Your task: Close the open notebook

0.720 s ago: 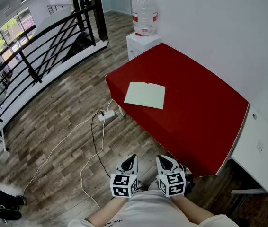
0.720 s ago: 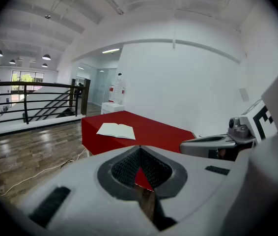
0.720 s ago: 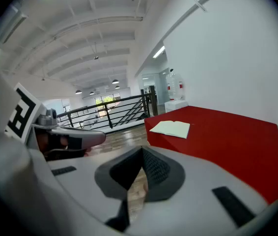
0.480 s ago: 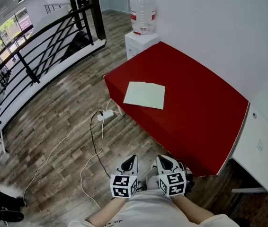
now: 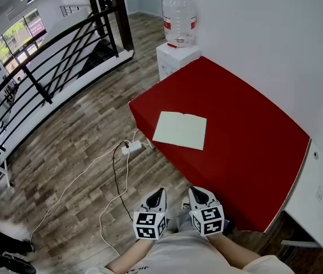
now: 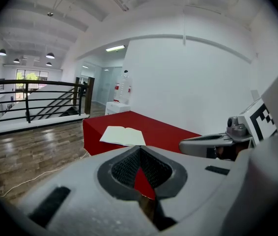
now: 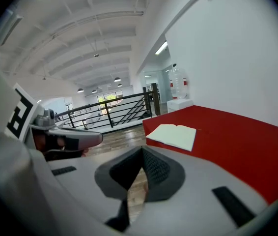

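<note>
**A:** Where is my notebook (image 5: 180,130)?

**B:** It lies open and flat, pages up, on the red worktop (image 5: 253,147). It sits close to the edge that faces the wooden floor (image 5: 81,153), towards the end where the water bottle (image 5: 179,17) stands on its white cabinet (image 5: 176,59). It's well apart from both your grippers.

**A:** And my grippers?

**B:** You hold them side by side close to your body, above the floor, near the worktop's nearest corner. Your left gripper (image 5: 160,192) has its jaws together at the tips, with nothing between them. Your right gripper (image 5: 194,192) is the same, tips meeting and empty. Both point slightly down, towards the notebook.

**A:** Anything on the floor?

**B:** A white power strip (image 5: 132,148) with trailing cables, just beside the worktop.
</note>
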`<move>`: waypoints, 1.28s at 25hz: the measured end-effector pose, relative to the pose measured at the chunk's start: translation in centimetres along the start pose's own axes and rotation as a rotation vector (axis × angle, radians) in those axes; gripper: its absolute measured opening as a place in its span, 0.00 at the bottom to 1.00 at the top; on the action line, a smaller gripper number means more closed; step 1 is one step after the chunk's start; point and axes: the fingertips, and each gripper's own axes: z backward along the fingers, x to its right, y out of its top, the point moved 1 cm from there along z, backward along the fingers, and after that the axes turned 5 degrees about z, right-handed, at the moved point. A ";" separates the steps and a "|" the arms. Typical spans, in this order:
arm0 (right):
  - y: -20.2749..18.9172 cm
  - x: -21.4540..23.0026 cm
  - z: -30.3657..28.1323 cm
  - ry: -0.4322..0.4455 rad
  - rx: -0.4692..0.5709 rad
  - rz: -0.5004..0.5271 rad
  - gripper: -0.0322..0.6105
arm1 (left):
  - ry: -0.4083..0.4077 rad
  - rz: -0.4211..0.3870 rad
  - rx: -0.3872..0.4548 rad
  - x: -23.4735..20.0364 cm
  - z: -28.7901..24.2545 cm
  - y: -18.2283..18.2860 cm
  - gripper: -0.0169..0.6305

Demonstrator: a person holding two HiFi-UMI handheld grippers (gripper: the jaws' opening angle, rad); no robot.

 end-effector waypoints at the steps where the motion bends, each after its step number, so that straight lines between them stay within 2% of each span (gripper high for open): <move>1: 0.7 0.8 -0.9 0.003 0.003 0.004 0.06 | 0.006 0.005 0.003 -0.3 -1.0 0.6 0.04; 7: 4.8 5.2 -5.6 0.032 0.016 0.035 0.06 | 0.038 0.021 0.022 -1.5 -6.7 4.7 0.04; 16: 7.3 10.8 -9.6 0.074 0.008 0.046 0.06 | 0.075 0.021 0.040 -1.2 -12.8 8.5 0.04; 23: 8.4 12.3 -12.4 0.085 0.004 0.026 0.06 | 0.079 0.023 0.023 -2.1 -15.3 9.7 0.04; 32: 10.1 12.8 -14.4 0.029 0.012 -0.009 0.06 | 0.041 0.001 0.005 -4.4 -17.1 11.8 0.04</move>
